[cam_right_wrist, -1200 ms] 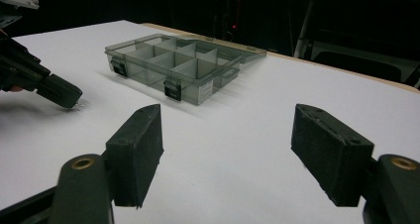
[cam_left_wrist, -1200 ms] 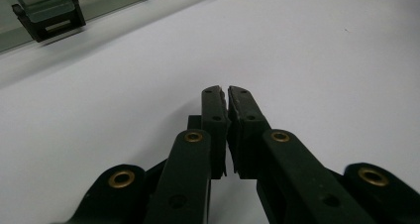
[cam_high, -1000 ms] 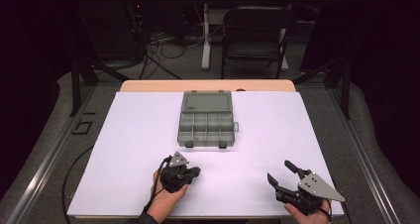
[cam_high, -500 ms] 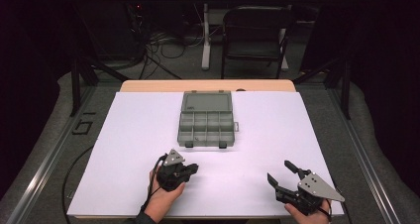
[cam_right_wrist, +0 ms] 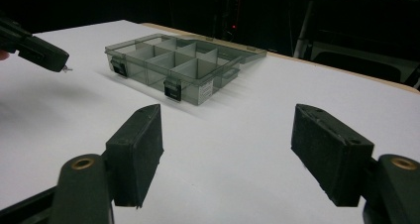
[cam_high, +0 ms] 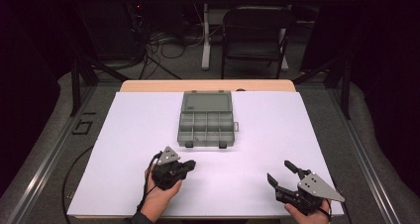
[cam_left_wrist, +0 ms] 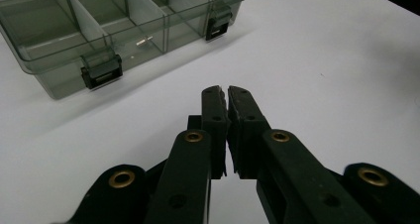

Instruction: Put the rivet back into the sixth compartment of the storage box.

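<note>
My left gripper (cam_high: 184,165) had crept toward the smoky translucent plastic compartment box (cam_high: 206,121) at twelve o'clock, jaws closed on something tiny; right gripper (cam_high: 285,175) gaped, empty.

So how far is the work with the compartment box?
Done: the compartment box lies open, one tiny piece in a cell. In hand: the left gripper is shut, something tiny at its tip, too small to name. Left: the right gripper is open and empty; most cells look empty.

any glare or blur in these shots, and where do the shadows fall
High view: white table evenly lit, surroundings dark, no glare. Left gripper view: near tongs slightly soft, organizer box fairly sharp. Right gripper view: box casts a soft shadow toward the camera.
</note>
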A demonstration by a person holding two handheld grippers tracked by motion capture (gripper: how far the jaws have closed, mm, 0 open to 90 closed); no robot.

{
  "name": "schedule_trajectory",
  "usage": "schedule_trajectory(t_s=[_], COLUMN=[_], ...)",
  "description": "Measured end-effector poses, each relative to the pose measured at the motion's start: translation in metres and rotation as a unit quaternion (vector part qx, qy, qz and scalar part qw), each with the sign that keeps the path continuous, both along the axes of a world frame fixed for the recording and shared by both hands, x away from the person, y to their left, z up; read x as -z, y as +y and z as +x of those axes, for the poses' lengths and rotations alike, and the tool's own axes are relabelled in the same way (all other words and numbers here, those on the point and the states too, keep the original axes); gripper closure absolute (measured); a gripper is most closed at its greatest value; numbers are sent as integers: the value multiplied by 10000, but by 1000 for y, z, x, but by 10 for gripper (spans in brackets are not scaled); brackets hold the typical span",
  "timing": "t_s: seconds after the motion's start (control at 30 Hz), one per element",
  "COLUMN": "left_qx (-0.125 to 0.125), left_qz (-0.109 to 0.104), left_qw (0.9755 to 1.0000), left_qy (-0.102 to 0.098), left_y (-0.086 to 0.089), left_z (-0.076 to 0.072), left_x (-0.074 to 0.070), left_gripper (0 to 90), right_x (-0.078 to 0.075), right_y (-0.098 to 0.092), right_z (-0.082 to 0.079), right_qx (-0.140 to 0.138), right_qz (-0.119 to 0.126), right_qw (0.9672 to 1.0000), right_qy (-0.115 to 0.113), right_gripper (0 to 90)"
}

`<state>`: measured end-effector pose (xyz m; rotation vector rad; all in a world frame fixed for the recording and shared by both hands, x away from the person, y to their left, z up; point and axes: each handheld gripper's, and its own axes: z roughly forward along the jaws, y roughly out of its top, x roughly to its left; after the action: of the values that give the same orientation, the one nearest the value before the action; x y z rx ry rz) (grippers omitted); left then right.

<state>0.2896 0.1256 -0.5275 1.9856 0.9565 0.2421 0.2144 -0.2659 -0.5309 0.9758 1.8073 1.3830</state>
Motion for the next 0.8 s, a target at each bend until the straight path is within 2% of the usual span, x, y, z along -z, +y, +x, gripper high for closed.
schedule_trajectory(t_s=[0.37, 0.8], left_qx=[-76, -167], left_qz=[-65, -130], left_qw=[9997, 9995], left_qy=[-222, -247], left_y=[4, 2], left_z=[9, 33], left_x=[-23, -50], left_gripper=[863, 862], right_x=[0, 0], right_y=[1, 1], right_z=[0, 0], right_qx=[1, -5], right_qz=[-8, 14], right_qw=[10000, 10000], right_qy=[6, 3], right_gripper=[281, 281])
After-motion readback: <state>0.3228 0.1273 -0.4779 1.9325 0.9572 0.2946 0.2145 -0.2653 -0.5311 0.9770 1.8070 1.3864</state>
